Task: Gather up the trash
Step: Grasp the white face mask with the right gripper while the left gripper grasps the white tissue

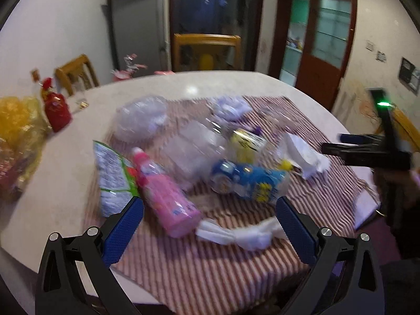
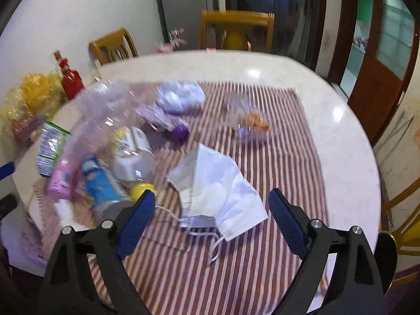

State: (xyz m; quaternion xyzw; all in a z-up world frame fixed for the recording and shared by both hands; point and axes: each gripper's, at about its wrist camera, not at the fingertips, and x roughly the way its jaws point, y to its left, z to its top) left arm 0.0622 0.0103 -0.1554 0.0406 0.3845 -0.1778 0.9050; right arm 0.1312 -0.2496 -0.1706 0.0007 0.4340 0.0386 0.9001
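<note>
Trash lies scattered on a red-and-white striped cloth [image 1: 210, 275] on a round white table [image 1: 65, 183]. My left gripper [image 1: 210, 207] hovers open above a pink bottle [image 1: 168, 197], a twisted white tissue [image 1: 236, 233] and a blue bottle [image 1: 249, 181]; nothing sits between its blue pads. My right gripper [image 2: 211, 199] is open over a white face mask [image 2: 218, 189], whose lower part lies between the pads without contact. The same blue bottle [image 2: 99, 183] and pink bottle [image 2: 61, 176] show at its left. The right gripper's body [image 1: 367, 149] appears at the right in the left wrist view.
Clear crushed plastic bottles [image 1: 189, 152], a green snack wrapper [image 1: 113, 176], crumpled lilac paper [image 2: 181, 97] and a clear cup with orange inside [image 2: 252, 123] also lie on the cloth. A red bottle [image 2: 71, 78] and yellow bags [image 1: 18, 131] stand at the table's left. Wooden chairs [image 2: 236, 31] ring the table.
</note>
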